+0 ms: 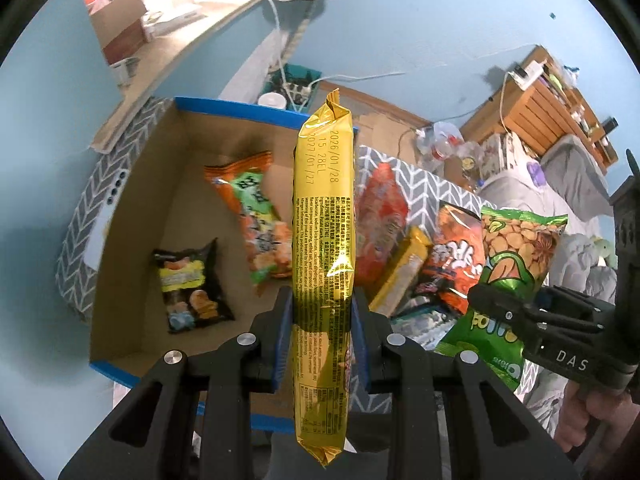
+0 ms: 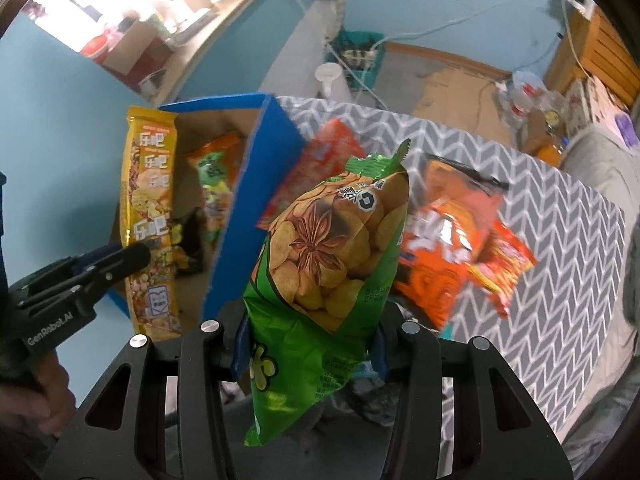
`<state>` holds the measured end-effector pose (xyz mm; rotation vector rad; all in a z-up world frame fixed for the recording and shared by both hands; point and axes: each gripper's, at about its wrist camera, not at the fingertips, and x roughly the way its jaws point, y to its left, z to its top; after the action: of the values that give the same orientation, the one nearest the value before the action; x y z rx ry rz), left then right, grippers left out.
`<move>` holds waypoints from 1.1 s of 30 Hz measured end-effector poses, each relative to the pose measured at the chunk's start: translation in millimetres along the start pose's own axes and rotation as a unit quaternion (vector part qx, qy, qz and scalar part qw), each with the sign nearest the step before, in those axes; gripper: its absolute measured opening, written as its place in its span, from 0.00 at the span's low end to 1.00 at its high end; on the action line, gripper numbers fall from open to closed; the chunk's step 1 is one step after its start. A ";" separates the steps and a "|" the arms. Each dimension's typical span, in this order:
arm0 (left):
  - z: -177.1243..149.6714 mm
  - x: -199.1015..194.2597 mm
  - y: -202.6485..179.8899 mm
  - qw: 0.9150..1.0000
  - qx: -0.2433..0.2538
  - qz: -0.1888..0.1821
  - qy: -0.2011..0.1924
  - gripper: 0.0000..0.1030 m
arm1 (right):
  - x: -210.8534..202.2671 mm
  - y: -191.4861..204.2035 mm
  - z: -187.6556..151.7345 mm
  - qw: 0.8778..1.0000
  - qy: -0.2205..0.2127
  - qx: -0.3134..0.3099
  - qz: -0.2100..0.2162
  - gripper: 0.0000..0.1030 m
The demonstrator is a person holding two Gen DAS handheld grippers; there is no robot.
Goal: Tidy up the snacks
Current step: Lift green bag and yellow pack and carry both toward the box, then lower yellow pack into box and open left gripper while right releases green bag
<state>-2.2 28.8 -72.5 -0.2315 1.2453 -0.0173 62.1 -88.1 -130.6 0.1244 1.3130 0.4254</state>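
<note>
My left gripper (image 1: 322, 320) is shut on a long yellow snack pack (image 1: 323, 240) and holds it upright above the open cardboard box with blue edges (image 1: 240, 110); the pack also shows in the right wrist view (image 2: 151, 216). Inside the box lie an orange-green snack bag (image 1: 256, 220) and a black snack bag (image 1: 190, 286). My right gripper (image 2: 308, 344) is shut on a green chip bag (image 2: 320, 264), lifted above the chevron cloth (image 2: 540, 240); the bag also shows in the left wrist view (image 1: 508, 264).
On the cloth right of the box lie a red bag (image 1: 380, 220), a yellow bar pack (image 1: 402, 272) and an orange bag (image 2: 444, 248). The box's blue side wall (image 2: 248, 208) stands between the grippers. Cables, a teal basket (image 2: 360, 56) and a wooden shelf (image 1: 552, 104) lie beyond.
</note>
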 end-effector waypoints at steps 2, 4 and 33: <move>0.6 -1.2 9.2 1.000 -0.005 0.004 -0.003 0.26 | 2.9 13.3 3.9 1.000 0.001 -0.011 0.004 0.44; 1.2 -1.6 20.3 1.000 -0.013 0.007 -0.006 0.26 | 6.3 25.4 7.4 1.000 0.001 -0.021 0.008 0.44; 10.3 37.1 111.1 0.998 -0.061 0.032 0.012 0.27 | 82.9 132.1 54.1 0.994 0.038 -0.101 0.022 0.44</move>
<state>6.9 133.8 -124.5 -0.2985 1.2796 0.1122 98.8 71.8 -148.8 -0.0329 1.3356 0.6026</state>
